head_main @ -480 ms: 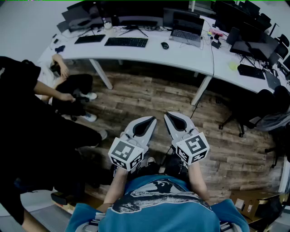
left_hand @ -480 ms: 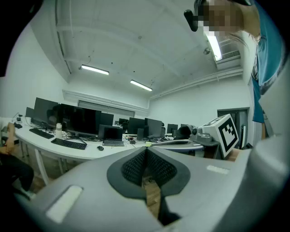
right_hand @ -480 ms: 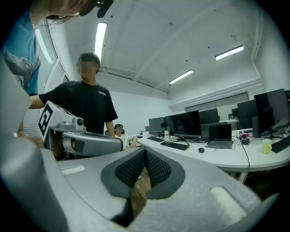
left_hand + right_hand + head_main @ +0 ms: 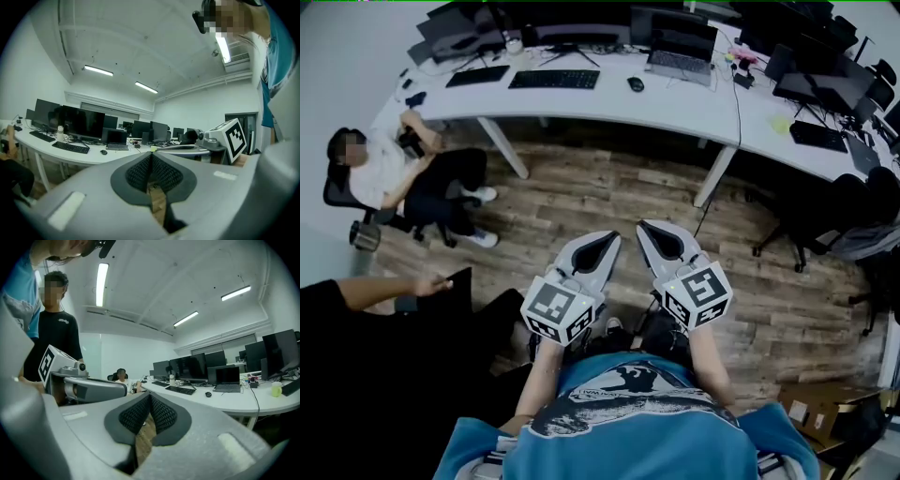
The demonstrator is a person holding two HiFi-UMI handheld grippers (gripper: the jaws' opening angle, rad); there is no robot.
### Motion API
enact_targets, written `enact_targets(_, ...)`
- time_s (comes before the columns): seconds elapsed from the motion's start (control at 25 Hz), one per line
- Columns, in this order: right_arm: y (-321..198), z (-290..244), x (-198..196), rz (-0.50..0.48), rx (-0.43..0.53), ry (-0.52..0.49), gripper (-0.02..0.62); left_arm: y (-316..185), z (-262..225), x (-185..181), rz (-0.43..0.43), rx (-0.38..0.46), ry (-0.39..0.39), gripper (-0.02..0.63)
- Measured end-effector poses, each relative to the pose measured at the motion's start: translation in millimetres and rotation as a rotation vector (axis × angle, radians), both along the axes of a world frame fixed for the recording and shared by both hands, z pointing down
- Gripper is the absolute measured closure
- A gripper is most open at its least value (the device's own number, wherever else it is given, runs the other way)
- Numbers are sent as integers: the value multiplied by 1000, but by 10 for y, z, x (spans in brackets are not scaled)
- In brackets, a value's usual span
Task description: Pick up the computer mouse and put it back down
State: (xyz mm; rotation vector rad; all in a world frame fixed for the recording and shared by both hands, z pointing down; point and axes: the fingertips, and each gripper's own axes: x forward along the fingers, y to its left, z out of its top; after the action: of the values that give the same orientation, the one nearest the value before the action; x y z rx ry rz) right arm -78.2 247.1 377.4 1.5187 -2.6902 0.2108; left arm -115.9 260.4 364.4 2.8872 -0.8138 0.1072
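Black computer mouse [image 4: 636, 84] is judged light, slick, best pinched sidewise; left gripper [image 4: 602, 244] and right gripper [image 4: 654, 236] are found shut, empty.

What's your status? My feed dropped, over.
Left gripper and right gripper shut, empty, above wood floor. Computer mouse on white desk ahead, untouched. Seated person off left, beside path.

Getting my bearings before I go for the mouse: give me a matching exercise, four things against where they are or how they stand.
Things:
1 mouse
2 keyboard
3 laptop
4 right tongs

Places or states:
A shut and empty, held over the wooden floor
B on the desk, between keyboard and laptop
C lid open, right of the mouse
D flat on the desk, left of the mouse

Pairs: 1-B; 2-D; 3-C; 4-A
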Motion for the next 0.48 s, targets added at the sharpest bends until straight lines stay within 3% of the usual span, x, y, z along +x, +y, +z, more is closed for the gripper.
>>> enact_targets(0.48,-149,33,-16,31,-8,-42,594,-150,39,-55,18,-8,8,594)
